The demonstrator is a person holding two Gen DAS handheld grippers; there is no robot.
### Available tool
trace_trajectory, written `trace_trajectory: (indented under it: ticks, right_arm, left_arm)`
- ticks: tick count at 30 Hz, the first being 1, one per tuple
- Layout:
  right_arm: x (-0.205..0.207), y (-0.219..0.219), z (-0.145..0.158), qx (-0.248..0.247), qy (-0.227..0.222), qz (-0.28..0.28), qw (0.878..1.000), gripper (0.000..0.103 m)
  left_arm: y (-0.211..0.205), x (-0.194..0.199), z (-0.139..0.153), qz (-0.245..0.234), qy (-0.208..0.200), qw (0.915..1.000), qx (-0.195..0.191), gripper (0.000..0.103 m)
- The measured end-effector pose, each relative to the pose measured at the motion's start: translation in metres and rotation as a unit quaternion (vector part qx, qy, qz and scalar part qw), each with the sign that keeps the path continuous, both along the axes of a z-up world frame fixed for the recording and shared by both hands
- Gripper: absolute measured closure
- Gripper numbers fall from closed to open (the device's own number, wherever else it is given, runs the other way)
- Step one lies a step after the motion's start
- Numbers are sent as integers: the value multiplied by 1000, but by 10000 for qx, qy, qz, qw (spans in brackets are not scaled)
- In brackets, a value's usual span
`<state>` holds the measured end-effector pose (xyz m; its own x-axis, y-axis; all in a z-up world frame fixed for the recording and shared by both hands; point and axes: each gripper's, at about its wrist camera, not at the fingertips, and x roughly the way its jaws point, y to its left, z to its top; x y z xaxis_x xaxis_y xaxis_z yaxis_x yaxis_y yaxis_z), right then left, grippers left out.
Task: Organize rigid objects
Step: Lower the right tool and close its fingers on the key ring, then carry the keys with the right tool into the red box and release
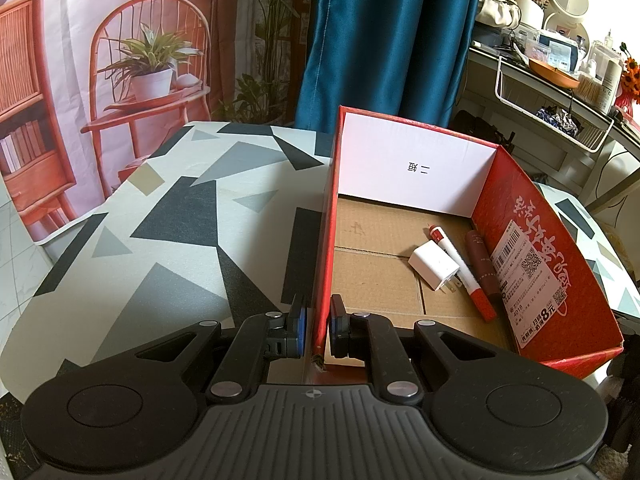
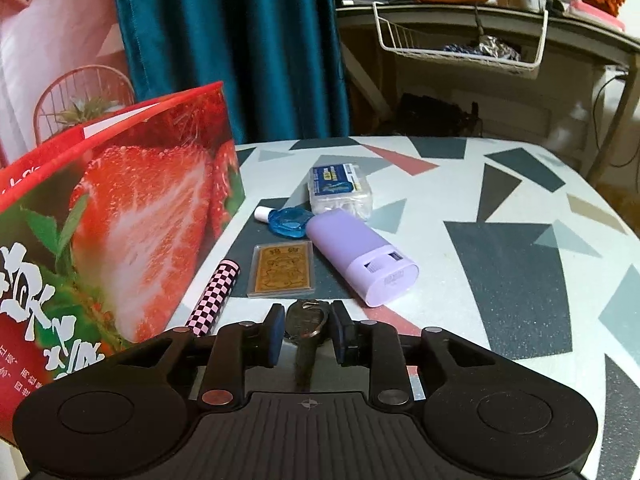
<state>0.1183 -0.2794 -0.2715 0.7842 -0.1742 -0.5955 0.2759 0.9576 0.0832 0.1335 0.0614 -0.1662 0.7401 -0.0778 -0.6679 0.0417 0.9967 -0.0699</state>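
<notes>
- Already in the red strawberry box (image 1: 548, 248): a white USB charger plug (image 1: 434, 266), a red-and-white marker pen (image 1: 460, 270) and a dark maroon tube (image 1: 482, 264). All three lie together on the cardboard floor near the box's right wall, the plug touching the pen.
- The left claw (image 1: 318, 326) is clamped on the box's near left wall, one pad outside and one inside, apparently steadying the box.
- Not yet boxed, out on the patterned bench (image 2: 520, 264) just beside the box's strawberry-printed side (image 2: 132, 216): a pink-and-black checkered tube (image 2: 218, 292), a clear-cased gold card (image 2: 282, 272), a small blue bottle with a white cap (image 2: 288, 220), a lilac power bank (image 2: 360, 258) and a clear packet with a blue label (image 2: 340, 188).
- The power bank lies over the edge of the blue bottle and touches the packet; the card and checkered tube lie nearest the claw.
- The right claw (image 2: 306, 330) has a bunch of keys on a ring (image 2: 306, 322) between its pads, jaws nearly together around it; whether the pads truly press on the keys cannot be told.
- Judged from this: three items stowed, the keys in hand as the current item, five others waiting, so the sorting is well short of halfway.
</notes>
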Motion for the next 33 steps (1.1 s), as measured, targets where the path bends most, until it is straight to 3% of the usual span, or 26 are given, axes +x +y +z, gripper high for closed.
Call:
trace_trajectory:
  ticks: [18,22,26,28,30,33]
  right_arm:
    - [12,16,-2,-624,298,-53,9976,72]
    - [11,14,-2,-666,336,-234,9969,57]
    - [12,9,-3,-593,344,-264,9973,55]
    - [13,9,-3,-583,345,-262,9974,57]
    - [13,9,-3,-582,333,-216,9975,74]
    - [12,11,-2,-615,333,-164,9974,74]
  left_arm:
    - [0,0,0,0,-2,10000,0,89]
    - [0,0,-1,0,-2,10000,-2,89]
    - [0,0,-1,3,-2,10000,-3,89]
    - [0,0,-1,0,-2,10000,-2,89]
    - [0,0,-1,0,-2,10000,-2,89]
    - [0,0,-1,-1,-1,10000,-2,89]
